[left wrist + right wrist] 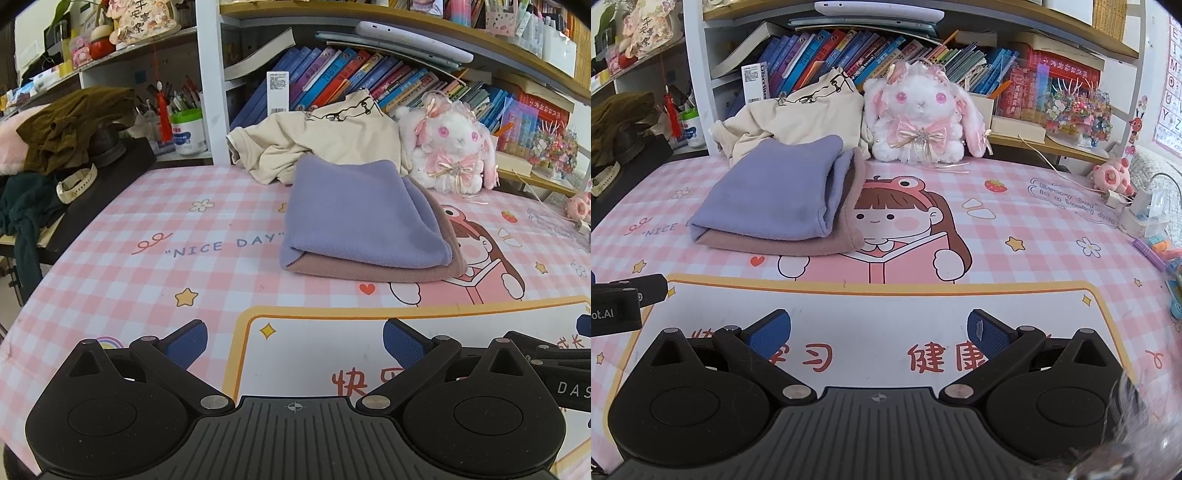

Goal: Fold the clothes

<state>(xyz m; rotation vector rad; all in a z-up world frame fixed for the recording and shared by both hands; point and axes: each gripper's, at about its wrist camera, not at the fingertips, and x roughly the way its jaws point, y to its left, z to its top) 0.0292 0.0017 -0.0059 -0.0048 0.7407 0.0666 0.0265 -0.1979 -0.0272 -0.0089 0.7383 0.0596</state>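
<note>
Lavender cloth point(354, 210) is lying folded atop a mauve one point(369, 271), cream shirt point(325, 144) crumpled behind; both tools point(293, 341) point(879, 332) are gaping empty.

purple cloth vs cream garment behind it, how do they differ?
The purple cloth is folded flat and neat; the cream garment sits crumpled in a heap. The purple cloth is plain and lies on a folded mauve cloth; the cream garment has a dark line print and leans at the books. Neither is gripped.
</note>
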